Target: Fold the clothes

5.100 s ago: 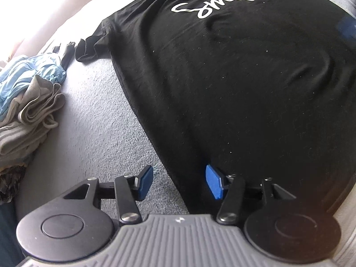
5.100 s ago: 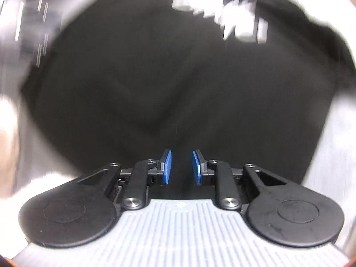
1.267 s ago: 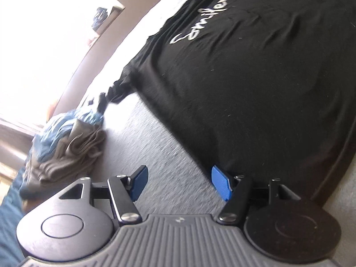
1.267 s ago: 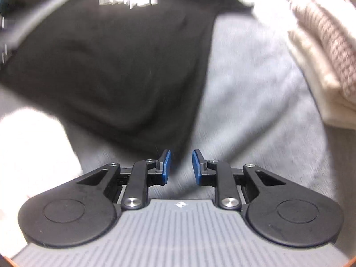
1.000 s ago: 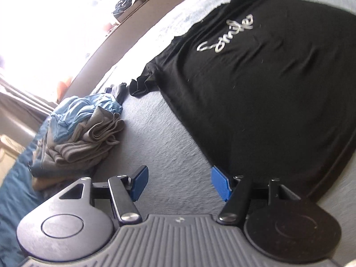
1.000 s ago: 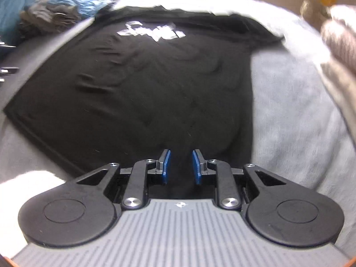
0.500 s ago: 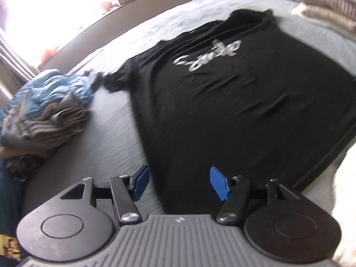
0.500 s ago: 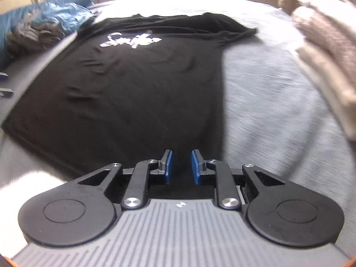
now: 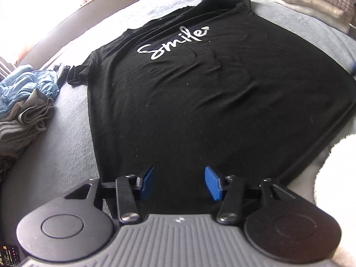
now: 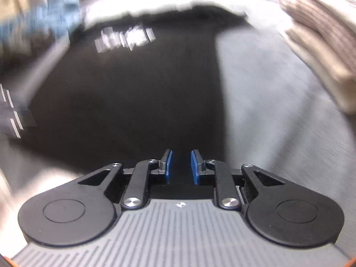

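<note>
Black cotton fills both views: the "Smile" T-shirt (image 9: pixel 200 93) lies spread flat, print side up, on the grey bed cover (image 9: pixel 66 146), its hem nearest your tongs and its neckline farthest from them.

Your left gripper (image 9: pixel 180 183) hangs over the hem's left corner, just inside the shirt's left edge. Its jaws stand at a middling width and have just been closing; the blue pads (image 9: pixel 148 182) have only the shirt's surface beneath them and pinch no cloth.

Your right gripper (image 10: pixel 180 166) sits over the hem near the shirt's right edge, where black fabric (image 10: pixel 133 93) meets the grey cover. Its jaws are narrow, with a slim gap showing dark cloth between the pads; whether they nip any of it you cannot tell, as this view is blurred.

Beyond your left tongs, off to their left, a heap of blue and grey folded clothes (image 9: pixel 26 102) rests on the cover. Ahead and to the right of both tongs lies a stack of folded beige knits (image 10: pixel 320 44).
</note>
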